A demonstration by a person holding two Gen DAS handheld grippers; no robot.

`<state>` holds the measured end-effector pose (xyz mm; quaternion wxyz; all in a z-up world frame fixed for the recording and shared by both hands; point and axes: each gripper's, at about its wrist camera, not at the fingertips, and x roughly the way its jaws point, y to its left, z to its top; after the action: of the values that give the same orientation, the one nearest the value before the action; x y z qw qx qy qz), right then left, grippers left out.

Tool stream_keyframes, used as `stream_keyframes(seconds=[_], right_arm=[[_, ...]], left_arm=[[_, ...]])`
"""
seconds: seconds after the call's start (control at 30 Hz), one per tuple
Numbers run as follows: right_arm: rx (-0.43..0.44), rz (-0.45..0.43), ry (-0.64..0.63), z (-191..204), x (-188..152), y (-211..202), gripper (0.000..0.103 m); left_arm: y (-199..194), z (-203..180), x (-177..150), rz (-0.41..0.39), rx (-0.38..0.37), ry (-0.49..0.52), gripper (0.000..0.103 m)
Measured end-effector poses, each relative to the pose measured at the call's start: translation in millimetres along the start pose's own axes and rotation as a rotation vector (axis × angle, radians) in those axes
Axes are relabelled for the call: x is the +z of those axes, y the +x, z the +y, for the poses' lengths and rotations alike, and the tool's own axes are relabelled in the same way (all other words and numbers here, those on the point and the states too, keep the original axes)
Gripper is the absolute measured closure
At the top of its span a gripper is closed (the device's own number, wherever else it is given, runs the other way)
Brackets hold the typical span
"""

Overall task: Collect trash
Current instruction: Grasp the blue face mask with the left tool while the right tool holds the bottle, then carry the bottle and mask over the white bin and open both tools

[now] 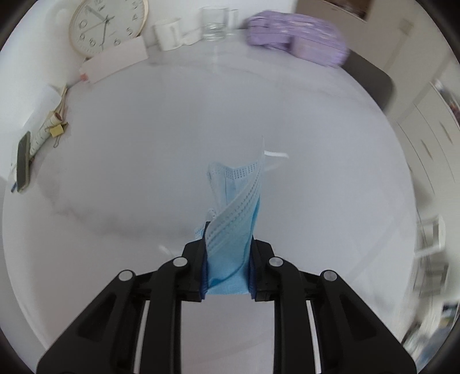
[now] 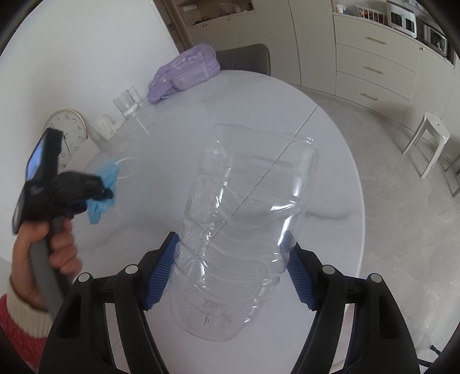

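A blue face mask [image 1: 233,218] hangs crumpled above the white marble table [image 1: 129,172], pinched between the blue pads of my left gripper [image 1: 227,270], which is shut on it. A white ear loop [image 1: 276,154] sticks out at its far end. From the right wrist view the same mask [image 2: 105,187] shows in the left gripper [image 2: 95,195], held by a hand [image 2: 54,247] at the left. My right gripper [image 2: 230,270] is shut on a large clear plastic bottle [image 2: 244,218], pads pressing its crushed sides, lifted over the table [image 2: 178,120].
Along the wall stand a round clock [image 1: 107,26], a white mug [image 1: 169,33], a clear glass [image 1: 214,26] and a purple backpack [image 1: 299,37]. A phone [image 1: 23,165] and clipped papers [image 1: 53,126] lie at the left edge. A dark chair [image 2: 244,59], cabinet drawers [image 2: 373,69] and a white stool [image 2: 428,143] stand beyond.
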<state>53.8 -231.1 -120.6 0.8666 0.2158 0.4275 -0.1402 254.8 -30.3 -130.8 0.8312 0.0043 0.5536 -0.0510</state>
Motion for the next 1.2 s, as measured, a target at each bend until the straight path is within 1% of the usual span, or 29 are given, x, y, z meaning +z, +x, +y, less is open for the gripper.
stream_keyframes(seconds=[0.07, 0.17, 0.3, 0.37, 0.47, 0.5, 0.57, 0.7, 0.8, 0.87, 0.93, 0.97, 1.0, 1.03, 1.07, 1.1, 1.13, 1.17, 1.2], right_arm=[[-0.011, -0.017, 0.001, -6.3, -8.3, -17.7, 0.031], [-0.033, -0.044, 0.016, -20.4, -23.5, -45.4, 0.031], [-0.064, -0.060, 0.048, -46.6, -50.5, -78.6, 0.031], [-0.090, -0.062, 0.055, -60.5, -68.4, -93.0, 0.031], [-0.122, -0.060, 0.067, -82.4, -93.1, -106.9, 0.031], [-0.131, -0.058, 0.070, -90.4, -102.0, -110.4, 0.031], [-0.157, -0.048, 0.080, -108.4, -117.7, -112.9, 0.031], [-0.205, 0.001, 0.083, -142.1, -144.6, -94.7, 0.031], [-0.209, 0.065, 0.094, -165.5, -163.2, -61.5, 0.031], [-0.193, 0.109, 0.101, -176.2, -174.5, -37.1, 0.031], [-0.150, 0.162, 0.114, -184.9, -186.0, -9.1, 0.031], [-0.144, 0.184, 0.120, -187.4, -190.3, 0.5, 0.031], [-0.143, 0.219, 0.128, -191.2, -195.5, 13.4, 0.029], [-0.139, 0.252, 0.136, -195.4, -200.3, 24.3, 0.025], [-0.148, 0.264, 0.146, -199.0, -204.3, 29.4, 0.022], [-0.171, 0.271, 0.160, -204.0, -207.1, 32.2, 0.016], [-0.193, 0.274, 0.177, -210.0, -208.8, 31.0, 0.014], [-0.196, 0.269, 0.197, -215.4, -209.4, 26.7, 0.013], [-0.190, 0.258, 0.215, -219.4, -209.8, 21.6, 0.009]], left_arm=[[-24.1, -2.4, -28.7, 0.004, -0.045, 0.083, 0.083], [-51.9, -6.2, -65.9, -0.001, -0.098, 0.179, 0.083], [-85.4, -20.3, -124.2, 0.004, -0.166, 0.326, 0.083], [-98.7, -29.8, -153.9, 0.007, -0.201, 0.397, 0.082], [-108.3, -41.6, -181.9, 0.025, -0.254, 0.459, 0.082], [-112.5, -45.6, -192.7, 0.029, -0.286, 0.483, 0.082], [-120.1, -53.1, -210.1, 0.025, -0.313, 0.534, 0.082], [-128.9, -64.5, -237.2, 0.006, -0.333, 0.627, 0.082], [-129.5, -70.3, -251.4, 0.036, -0.334, 0.657, 0.082], [-131.1, -75.1, -257.0, 0.040, -0.327, 0.673, 0.082], [-133.7, -83.6, -263.1, 0.026, -0.310, 0.698, 0.082], [-134.6, -86.3, -263.9, 0.022, -0.305, 0.705, 0.082], [-135.1, -89.8, -264.4, 0.020, -0.299, 0.717, 0.082], [-136.4, -92.1, -265.6, 0.019, -0.296, 0.726, 0.082], [-136.8, -96.4, -267.9, 0.020, -0.289, 0.738, 0.082], [-137.1, -99.3, -269.9, 0.021, -0.286, 0.746, 0.082], [-137.4, -103.8, -273.5, 0.024, -0.284, 0.758, 0.082], [-138.5, -106.7, -278.2, 0.027, -0.284, 0.767, 0.082], [-138.0, -111.5, -282.0, 0.032, -0.284, 0.784, 0.082]])
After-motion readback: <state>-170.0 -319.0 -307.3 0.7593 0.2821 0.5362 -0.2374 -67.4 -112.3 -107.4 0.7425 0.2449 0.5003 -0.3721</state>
